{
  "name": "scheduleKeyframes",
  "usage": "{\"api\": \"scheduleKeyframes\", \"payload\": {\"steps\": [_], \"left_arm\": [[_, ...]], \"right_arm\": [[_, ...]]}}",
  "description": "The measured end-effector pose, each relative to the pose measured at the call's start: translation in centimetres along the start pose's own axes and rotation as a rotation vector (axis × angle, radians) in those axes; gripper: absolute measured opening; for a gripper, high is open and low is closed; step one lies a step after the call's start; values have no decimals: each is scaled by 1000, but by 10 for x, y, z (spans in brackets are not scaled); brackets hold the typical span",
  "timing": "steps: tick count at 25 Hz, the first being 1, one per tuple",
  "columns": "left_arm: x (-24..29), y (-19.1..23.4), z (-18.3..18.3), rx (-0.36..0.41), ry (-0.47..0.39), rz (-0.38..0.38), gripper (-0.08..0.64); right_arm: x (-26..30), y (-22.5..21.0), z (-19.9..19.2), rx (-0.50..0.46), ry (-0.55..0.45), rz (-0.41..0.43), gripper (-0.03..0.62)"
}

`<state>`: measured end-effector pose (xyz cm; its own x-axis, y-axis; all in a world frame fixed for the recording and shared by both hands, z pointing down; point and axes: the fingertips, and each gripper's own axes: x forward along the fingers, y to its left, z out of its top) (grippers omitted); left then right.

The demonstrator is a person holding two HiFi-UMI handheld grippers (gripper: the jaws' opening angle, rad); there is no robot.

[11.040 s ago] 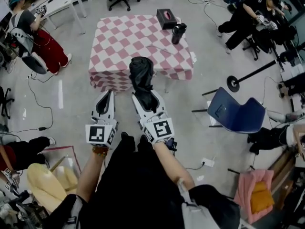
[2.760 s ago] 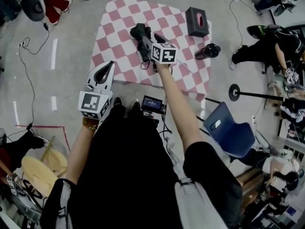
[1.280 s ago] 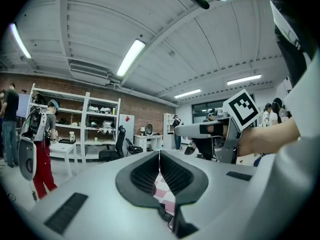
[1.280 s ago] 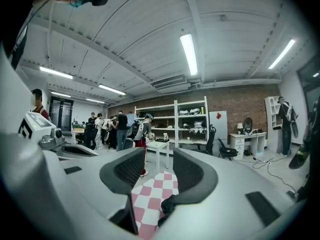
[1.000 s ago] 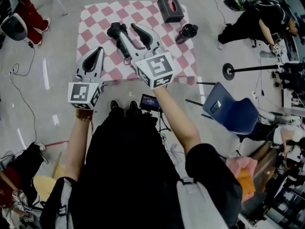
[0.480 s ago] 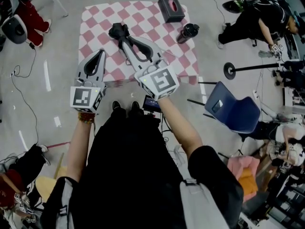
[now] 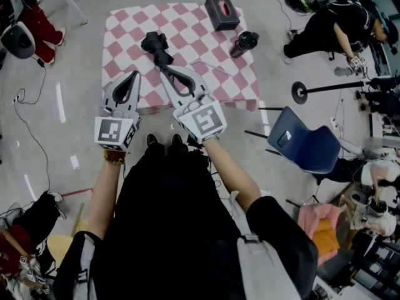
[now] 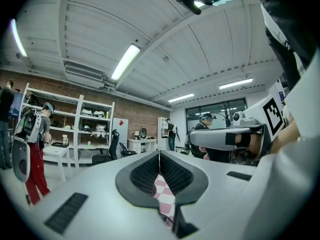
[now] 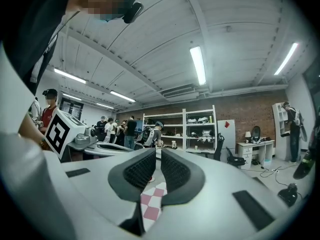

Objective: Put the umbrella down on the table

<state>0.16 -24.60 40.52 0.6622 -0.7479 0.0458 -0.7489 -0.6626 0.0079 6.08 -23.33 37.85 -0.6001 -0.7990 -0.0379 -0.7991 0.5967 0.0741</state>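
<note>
The black folded umbrella [image 7: 156,44] lies on the table with the pink-and-white checked cloth [image 7: 187,24], left of its middle, and nothing touches it. My right gripper [image 7: 166,72] hangs over the table's near part, just short of the umbrella's near end. Its jaws have just been closing. Only a thin slit is left between the pads [image 9: 141,170], and nothing is in it. My left gripper [image 7: 130,75] hovers at the table's near left edge, shut and empty, with its pads [image 8: 146,178] meeting at the tip.
A black tissue box [image 7: 222,12] and a black bottle [image 7: 244,41] stand at the table's far right. A blue chair [image 7: 306,145] and a stand's round base [image 7: 300,92] are on the floor to the right. People sit or crouch round the room's edges.
My right gripper has drawn back from the umbrella toward me and its jaws have narrowed from wide open. The umbrella stays flat on the cloth. The left gripper has hardly moved.
</note>
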Motion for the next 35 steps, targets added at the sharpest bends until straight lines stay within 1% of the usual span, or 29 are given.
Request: {"api": "scheduleKeyframes", "payload": {"steps": [10, 16, 23, 27, 30, 35], "left_arm": [[-2, -12, -13, 0, 4, -39, 14], [-2, -13, -24, -6, 25, -49, 15], [-2, -14, -52, -22, 80, -58, 14], [-4, -15, -67, -23, 94, -61, 14], [-3, -14, -79, -28, 109, -59, 15], [-3, -14, -89, -22, 120, -61, 15]], "right_arm": [[-7, 13, -18, -26, 18, -14, 32], [-8, 15, -36, 2, 59, -37, 29], [-5, 12, -65, 23, 124, -50, 21], [-3, 18, -83, 16, 165, -47, 18], [-2, 22, -95, 15, 178, -42, 18], [2, 28, -108, 34, 206, -39, 17]]}}
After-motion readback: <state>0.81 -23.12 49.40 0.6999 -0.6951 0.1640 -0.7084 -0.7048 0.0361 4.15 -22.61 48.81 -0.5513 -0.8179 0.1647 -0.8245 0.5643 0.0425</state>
